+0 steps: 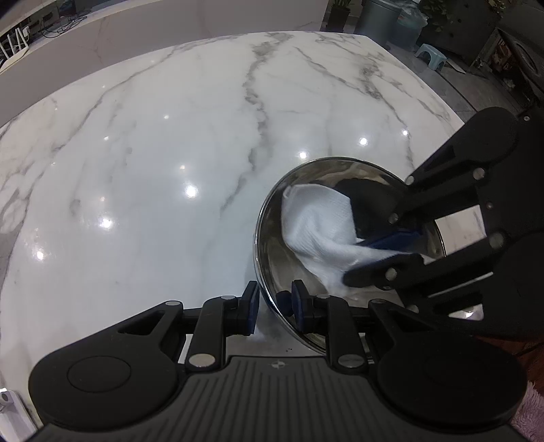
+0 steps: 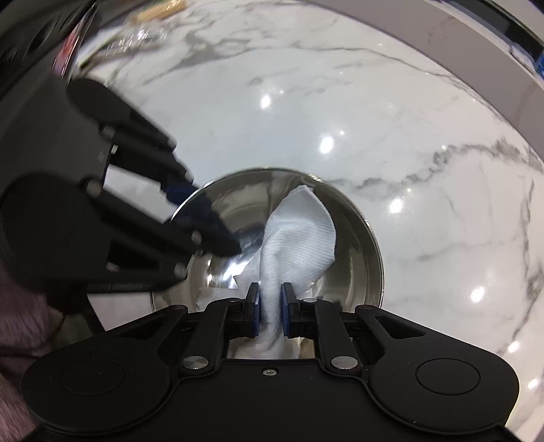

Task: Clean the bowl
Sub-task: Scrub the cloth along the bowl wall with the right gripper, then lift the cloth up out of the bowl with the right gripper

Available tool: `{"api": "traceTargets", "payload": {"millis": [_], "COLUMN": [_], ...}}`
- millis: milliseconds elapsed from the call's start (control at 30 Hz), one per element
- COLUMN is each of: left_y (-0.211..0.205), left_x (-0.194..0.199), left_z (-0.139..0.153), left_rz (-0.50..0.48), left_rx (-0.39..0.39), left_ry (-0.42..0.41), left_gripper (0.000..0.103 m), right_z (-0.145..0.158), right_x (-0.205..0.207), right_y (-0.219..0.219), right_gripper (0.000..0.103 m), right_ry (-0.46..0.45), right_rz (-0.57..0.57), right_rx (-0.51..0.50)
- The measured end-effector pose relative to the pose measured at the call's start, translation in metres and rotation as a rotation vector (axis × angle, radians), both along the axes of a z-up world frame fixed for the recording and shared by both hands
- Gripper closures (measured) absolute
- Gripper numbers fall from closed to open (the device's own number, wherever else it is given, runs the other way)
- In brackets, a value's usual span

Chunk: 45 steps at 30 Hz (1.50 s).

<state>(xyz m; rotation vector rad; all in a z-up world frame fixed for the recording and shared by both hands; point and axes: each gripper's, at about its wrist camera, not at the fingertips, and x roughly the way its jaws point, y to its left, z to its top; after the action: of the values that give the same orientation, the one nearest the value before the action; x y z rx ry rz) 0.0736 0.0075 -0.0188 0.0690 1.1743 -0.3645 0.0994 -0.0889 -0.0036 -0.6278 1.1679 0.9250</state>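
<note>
A shiny steel bowl (image 1: 272, 238) stands on the white marble table (image 1: 153, 153), near its front edge. My left gripper (image 1: 274, 304) is shut on the bowl's near rim, one pad outside the wall and one inside. A crumpled white cloth (image 1: 316, 217) lies against the bowl's inner wall. My right gripper (image 1: 357, 261) reaches in from the right, shut on one end of that cloth. In the right wrist view the cloth (image 2: 299, 238) rises from between the right gripper's (image 2: 270, 306) pads into the bowl (image 2: 357, 244). The left gripper (image 2: 204, 221) clamps the rim at the left.
The marble table (image 2: 408, 136) spreads wide beyond the bowl. Past its far right corner stand a small blue stool (image 1: 431, 54), a grey bin (image 1: 377, 17) and potted plants. Blurred loose items (image 2: 142, 30) lie near the table's edge. A pink fluffy fabric (image 1: 530, 408) shows at lower right.
</note>
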Motion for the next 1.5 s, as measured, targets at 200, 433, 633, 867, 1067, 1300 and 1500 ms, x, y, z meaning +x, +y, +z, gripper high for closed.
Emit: {"api": "traceTargets", "payload": {"millis": [200,433,633,867,1067,1300,1500], "left_y": [0.001,0.001,0.0,0.001,0.0,0.001,0.0], "left_x": [0.001,0.001,0.002,0.003,0.003,0.003,0.004], "left_z": [0.0,0.0,0.0,0.0,0.0,-0.001,-0.001], "left_rz": [-0.003,0.002,0.003,0.003,0.001,-0.002,-0.005], "left_rx": [0.001,0.005,0.012,0.006,0.005,0.008,0.009], "left_ry": [-0.001,-0.006,-0.007,-0.004,-0.004,-0.005,-0.004], "left_gripper": [0.084,0.083,0.083,0.083,0.083,0.082,0.082], "right_z": [0.003,0.019,0.037,0.032,0.039,0.04,0.039], "right_x": [-0.003,-0.006,-0.015,-0.01,-0.016,-0.021,-0.022], "right_y": [0.001,-0.008,-0.021,-0.019,-0.02,-0.014,-0.007], "right_gripper": [0.094,0.095,0.096,0.095,0.081,0.076,0.087], "right_ry": [-0.055,-0.149,-0.193,-0.2,-0.213,-0.246,-0.274], "right_rz": [-0.001,-0.077,-0.133,-0.143,-0.141,-0.085,-0.022], "right_rx": [-0.06,-0.048,-0.009,0.025,0.055,0.078,0.107]}}
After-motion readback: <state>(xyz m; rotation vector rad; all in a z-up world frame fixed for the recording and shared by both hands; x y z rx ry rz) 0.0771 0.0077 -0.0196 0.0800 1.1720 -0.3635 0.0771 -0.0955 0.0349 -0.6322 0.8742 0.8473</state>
